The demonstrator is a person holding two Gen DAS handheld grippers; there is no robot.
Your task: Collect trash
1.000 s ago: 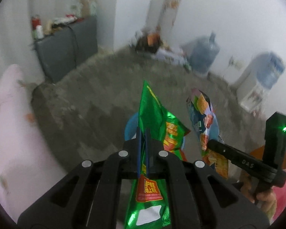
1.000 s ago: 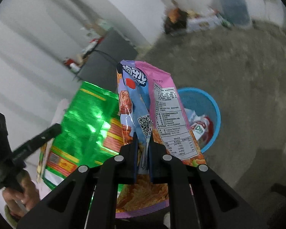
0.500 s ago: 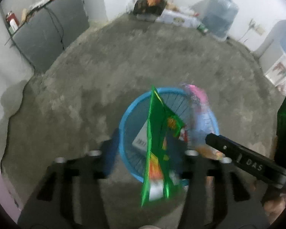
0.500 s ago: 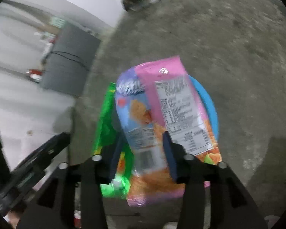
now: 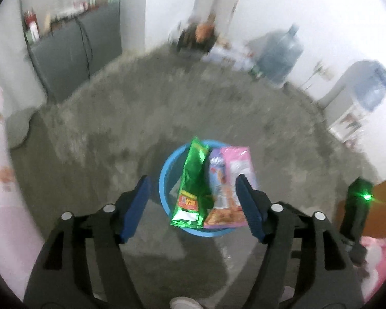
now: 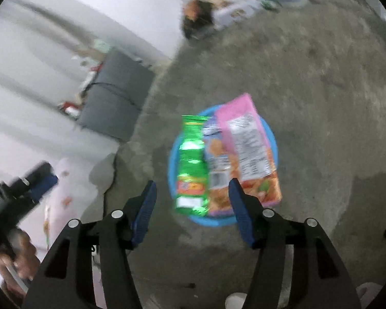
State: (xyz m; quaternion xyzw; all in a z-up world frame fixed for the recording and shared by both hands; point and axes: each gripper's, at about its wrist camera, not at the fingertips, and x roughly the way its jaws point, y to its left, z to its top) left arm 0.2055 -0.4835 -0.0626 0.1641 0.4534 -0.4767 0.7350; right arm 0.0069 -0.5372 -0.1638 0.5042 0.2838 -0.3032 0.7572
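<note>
Both sets of fingers, left [image 5: 191, 206] and right [image 6: 191, 207], stand wide with nothing between the pads, having just been opening. Released, the green bag [image 5: 194, 185] and pink bag [image 5: 229, 190] sit side by side over the blue bin [image 5: 164, 180], seemingly dropping in. This is the deposit step. Next, likely, comes pulling away to seek more trash on the floor [image 5: 115, 118].

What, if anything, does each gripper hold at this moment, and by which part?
Nothing. The left gripper and right gripper have just been opening; the green bag and pink bag lie loose over the blue bin.
</note>
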